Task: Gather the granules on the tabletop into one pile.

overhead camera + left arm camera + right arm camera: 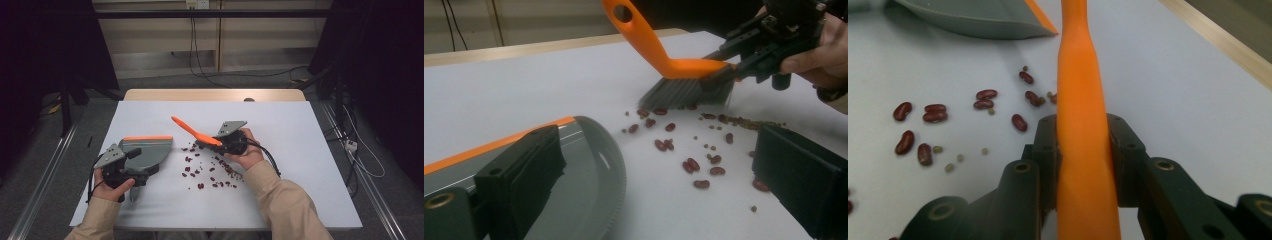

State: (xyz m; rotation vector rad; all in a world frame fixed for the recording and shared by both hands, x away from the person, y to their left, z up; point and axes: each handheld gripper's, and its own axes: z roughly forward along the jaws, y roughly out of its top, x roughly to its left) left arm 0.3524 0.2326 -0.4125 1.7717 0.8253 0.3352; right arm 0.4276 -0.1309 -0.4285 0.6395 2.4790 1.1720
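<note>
My right gripper (206,144) is shut on an orange hand brush (192,131), its handle slanting up to the left. In the right gripper view the jaws clamp the brush handle (1080,75) from both sides. The grey bristles (679,92) touch the table beside several red beans (200,172). A grey dustpan (150,147) with an orange rim lies flat at the left. My left gripper (140,162) sits on its near side, jaws wide apart. One jaw is over the dustpan (589,165), the other over bare table, with beans (689,165) ahead.
A white sheet (280,120) covers the table, with a wooden edge (215,95) at the far side. Small green beans (950,167) are mixed among the red ones. Cables run across the floor behind and to the right.
</note>
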